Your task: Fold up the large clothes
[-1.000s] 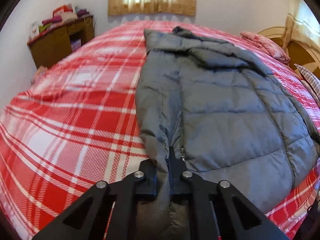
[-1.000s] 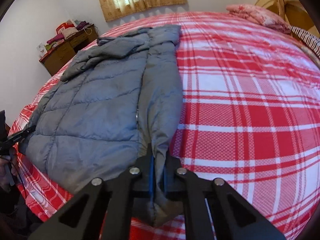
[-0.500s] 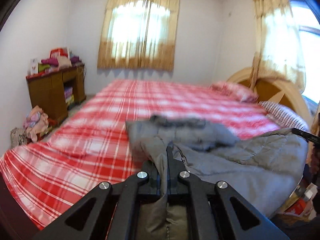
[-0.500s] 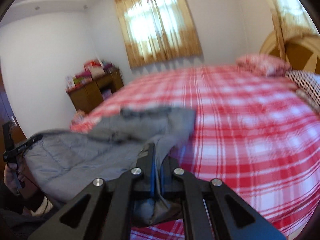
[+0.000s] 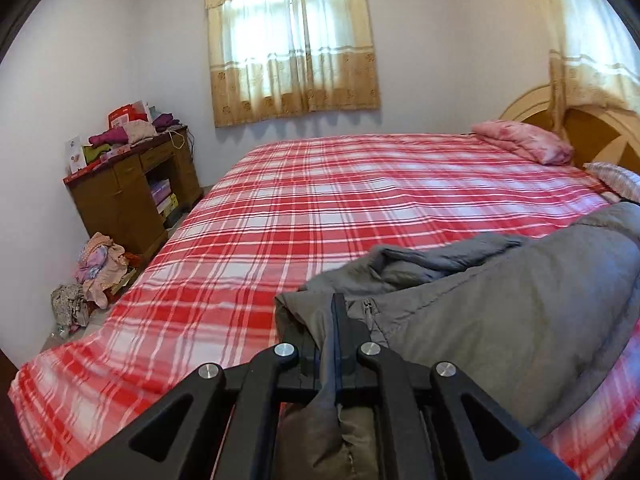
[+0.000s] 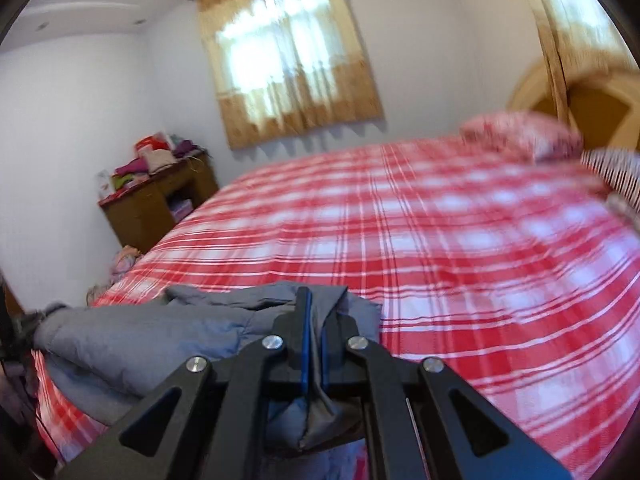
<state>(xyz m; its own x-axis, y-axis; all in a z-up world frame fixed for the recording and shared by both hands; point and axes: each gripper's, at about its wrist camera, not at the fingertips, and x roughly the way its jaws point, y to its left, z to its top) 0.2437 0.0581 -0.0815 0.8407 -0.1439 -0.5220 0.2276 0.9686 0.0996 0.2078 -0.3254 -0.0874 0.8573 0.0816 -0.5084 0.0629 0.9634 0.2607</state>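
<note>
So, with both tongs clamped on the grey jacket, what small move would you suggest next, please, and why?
Probably carry both corners forward over the bed and lower them. The left tongs and right tongs each pinch the grey jacket, which is bunched at the near edge.

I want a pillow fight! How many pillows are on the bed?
2. A pink pillow lies at the far right end by the headboard. A striped pillow sits just nearer, cut off by the picture's edge. More may hide beyond that edge.
</note>
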